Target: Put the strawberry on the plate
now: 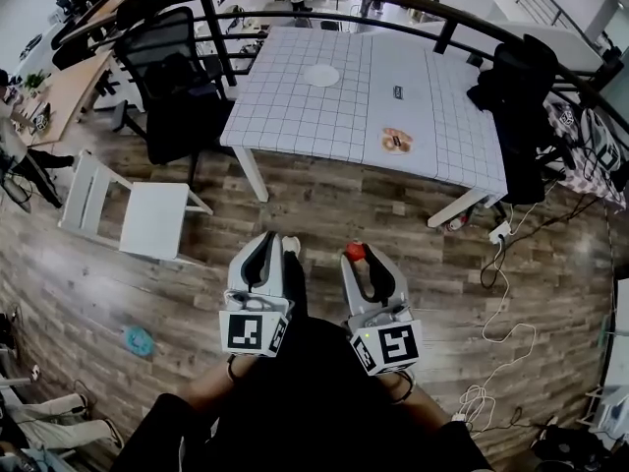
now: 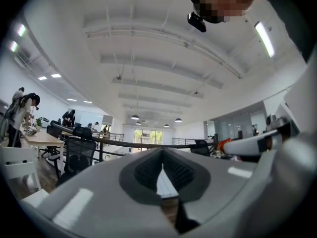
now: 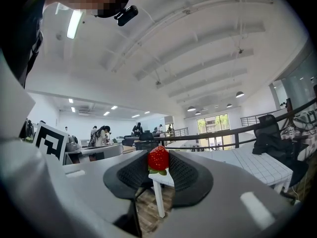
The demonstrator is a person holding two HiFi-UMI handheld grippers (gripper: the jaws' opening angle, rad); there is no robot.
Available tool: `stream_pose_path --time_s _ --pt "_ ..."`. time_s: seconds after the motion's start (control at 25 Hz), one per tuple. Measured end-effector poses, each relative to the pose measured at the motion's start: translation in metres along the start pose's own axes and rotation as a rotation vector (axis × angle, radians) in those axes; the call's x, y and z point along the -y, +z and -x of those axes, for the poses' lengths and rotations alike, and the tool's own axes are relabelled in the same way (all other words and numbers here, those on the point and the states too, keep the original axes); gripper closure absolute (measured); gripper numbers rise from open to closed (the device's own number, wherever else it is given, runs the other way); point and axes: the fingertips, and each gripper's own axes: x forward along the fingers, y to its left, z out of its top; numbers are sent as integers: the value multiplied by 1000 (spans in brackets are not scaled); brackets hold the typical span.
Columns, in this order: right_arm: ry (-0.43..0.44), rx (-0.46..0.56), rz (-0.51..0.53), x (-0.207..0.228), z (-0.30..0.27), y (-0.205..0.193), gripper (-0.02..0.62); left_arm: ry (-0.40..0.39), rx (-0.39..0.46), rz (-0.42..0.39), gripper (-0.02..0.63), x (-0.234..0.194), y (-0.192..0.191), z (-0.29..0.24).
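A red strawberry with green leaves sits pinched between the tips of my right gripper, which is shut on it; in the head view the strawberry shows at the tip of the right gripper. My left gripper hangs beside it, jaws together with nothing between them, and in its own view the left gripper points level across the room. A white plate lies far ahead on the gridded white table. Both grippers are held over the wooden floor, well short of the table.
A small orange and brown object and a dark label lie on the table. Black office chairs stand to its left, a black chair with clothing to its right. A white chair stands at left; cables trail at right.
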Motion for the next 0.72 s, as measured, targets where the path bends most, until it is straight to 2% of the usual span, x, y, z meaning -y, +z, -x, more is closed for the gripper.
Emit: stream_pose_path --time_s 0.28,0.48,0.72 --pt "-3 -59 -19 25 -76 -10 468 48 -35 -2 595 -40 -15 -69" --pt "57 -130 19 31 -144 -8 466 48 -44 10 597 -67 -13 -133" --pt "-25 -161 8 81 -222 3 468 26 -99 39 597 -99 -29 -224"
